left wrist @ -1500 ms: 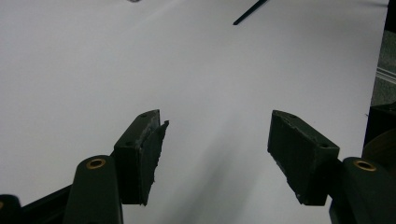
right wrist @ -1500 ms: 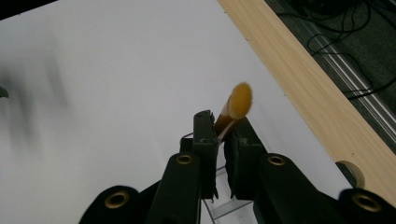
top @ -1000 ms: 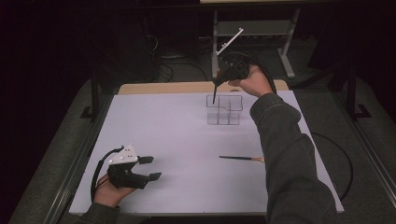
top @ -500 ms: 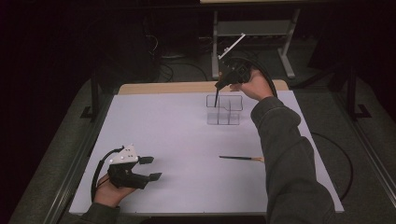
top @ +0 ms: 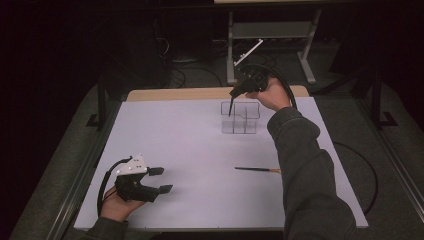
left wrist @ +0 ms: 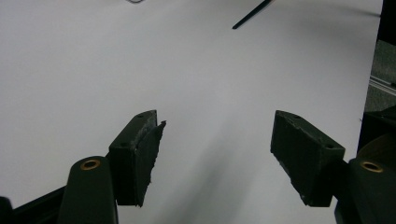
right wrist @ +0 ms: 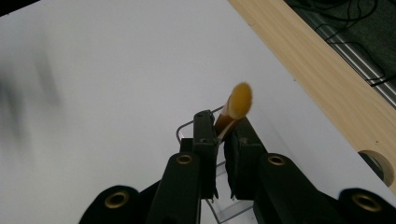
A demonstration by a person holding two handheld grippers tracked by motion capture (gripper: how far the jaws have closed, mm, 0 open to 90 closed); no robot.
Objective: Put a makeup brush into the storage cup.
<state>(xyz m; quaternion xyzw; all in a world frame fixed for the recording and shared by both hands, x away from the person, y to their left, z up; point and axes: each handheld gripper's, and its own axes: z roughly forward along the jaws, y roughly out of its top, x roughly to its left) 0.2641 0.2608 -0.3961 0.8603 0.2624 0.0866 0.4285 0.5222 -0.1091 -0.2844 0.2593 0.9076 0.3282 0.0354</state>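
holding a paintbrush between closed jaws, the right gripper hangs at the far side of the table, just above a clear acrylic organizer with several compartments. in the right gripper view the pads clamp the brush near its yellow bristle end, which sticks up past the jaw tips, while the clear rim of the organizer shows right under the jaws. in the high view the dark handle points down from the gripper toward the organizer's left side; its tip looks level with the rim, but i cannot tell whether it is already inside a compartment, or which one.

out from there, a second paintbrush lies flat on the white table top, to the near side of the organizer and well apart from it, beside the person's right sleeve. the left gripper rests at the near left corner with its jaws standing apart and nothing between them; its own view looks along the bare table toward the lying brush, well apart from it.

by my reading, the work is partway: one brush is about to be lowered into the organizer, and it still needs releasing. the brush on the table remains to be picked up and stowed.
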